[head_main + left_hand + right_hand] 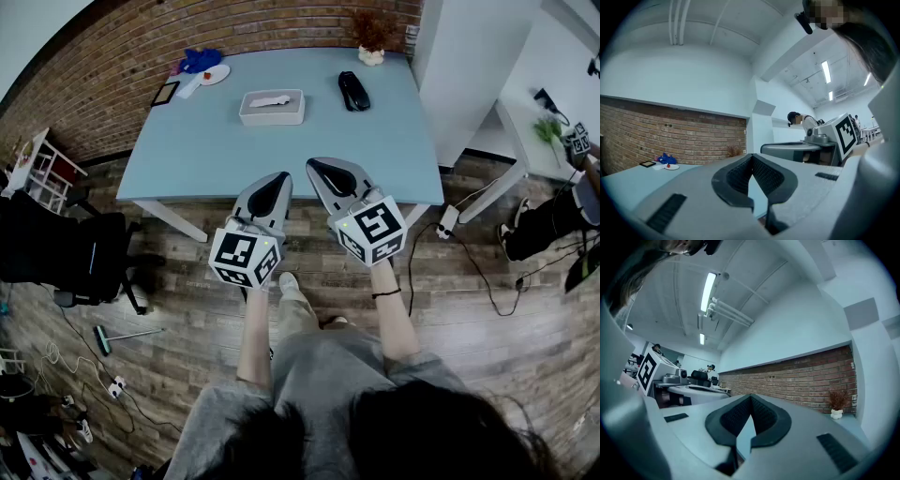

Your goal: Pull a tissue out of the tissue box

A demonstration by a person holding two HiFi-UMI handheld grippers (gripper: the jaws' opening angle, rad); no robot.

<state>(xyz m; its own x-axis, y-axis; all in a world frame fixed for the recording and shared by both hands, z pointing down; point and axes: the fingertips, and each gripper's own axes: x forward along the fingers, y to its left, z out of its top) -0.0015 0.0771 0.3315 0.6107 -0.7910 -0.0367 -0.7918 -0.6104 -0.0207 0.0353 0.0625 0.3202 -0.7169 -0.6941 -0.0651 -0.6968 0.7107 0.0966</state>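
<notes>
Surfaces: mostly matt, little gloss.
Table (187, 150) top smooth, matt pale blue. Tissue box (272, 118) smooth white, plastic-looking; tissue (270, 99) soft crumpled paper. Left gripper (281, 176) and right gripper (312, 162): matt grey plastic shells, black ribbed pads (766, 176). Wall (103, 66) rough brick; floor (469, 309) wood-grain planks.

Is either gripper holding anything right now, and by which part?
Nothing is held: the left gripper and right gripper are shut and empty, away from the tissue box.
</notes>
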